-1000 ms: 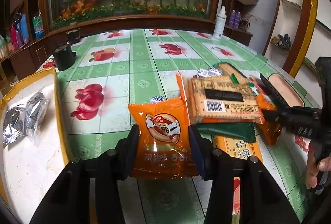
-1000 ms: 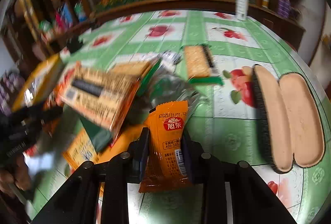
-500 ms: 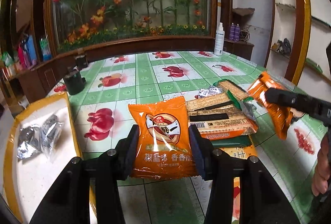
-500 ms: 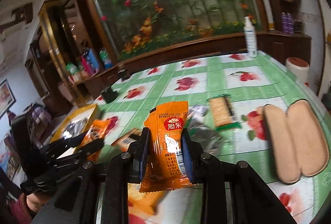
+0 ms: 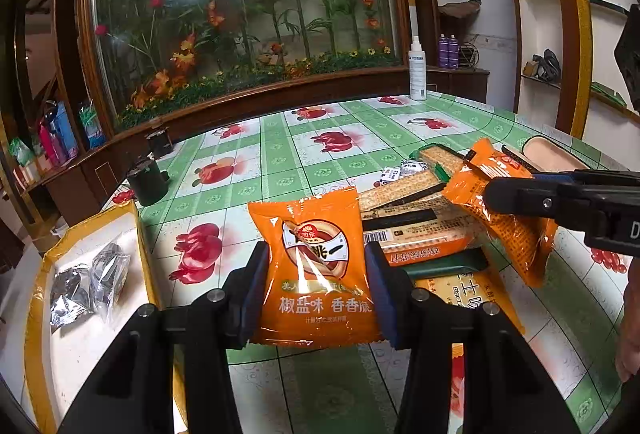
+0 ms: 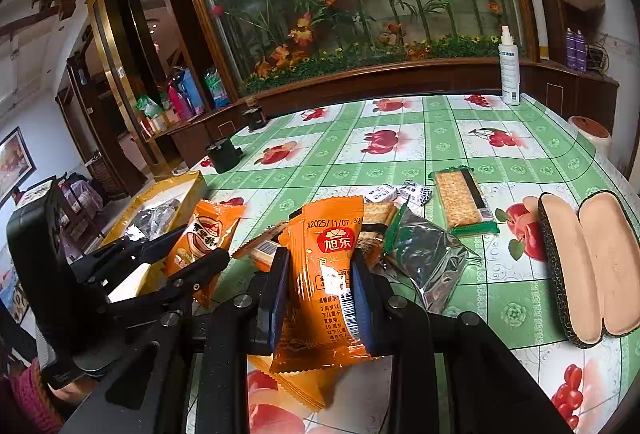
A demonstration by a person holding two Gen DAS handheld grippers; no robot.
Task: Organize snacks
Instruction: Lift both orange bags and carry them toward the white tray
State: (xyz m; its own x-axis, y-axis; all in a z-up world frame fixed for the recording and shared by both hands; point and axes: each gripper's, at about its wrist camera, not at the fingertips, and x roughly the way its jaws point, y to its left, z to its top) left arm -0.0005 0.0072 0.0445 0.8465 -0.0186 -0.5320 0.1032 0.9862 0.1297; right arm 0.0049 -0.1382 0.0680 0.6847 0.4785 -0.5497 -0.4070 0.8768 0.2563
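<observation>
My left gripper [image 5: 316, 290] is shut on an orange snack packet [image 5: 316, 258], held above the table's near edge. It also shows in the right wrist view [image 6: 204, 234]. My right gripper [image 6: 320, 290] is shut on a second orange snack packet [image 6: 328, 266], seen from the left wrist view [image 5: 508, 209] at the right. A pile of cracker packs [image 5: 408, 218] lies on the green fruit-print tablecloth [image 5: 280, 153] between them. A yellow-rimmed box [image 5: 52, 262] at the left holds silver packets [image 5: 92, 278].
An open glasses case [image 6: 588, 262] lies at the right. A single cracker pack [image 6: 460, 201] and a torn silver wrapper [image 6: 428, 254] lie mid-table. Black jars [image 5: 148, 181] stand at the back left, a white spray bottle [image 5: 417, 69] at the back.
Both grippers have lifted with their orange packets and tilted up, so more of the room shows. The right gripper has come closer to the left one.
</observation>
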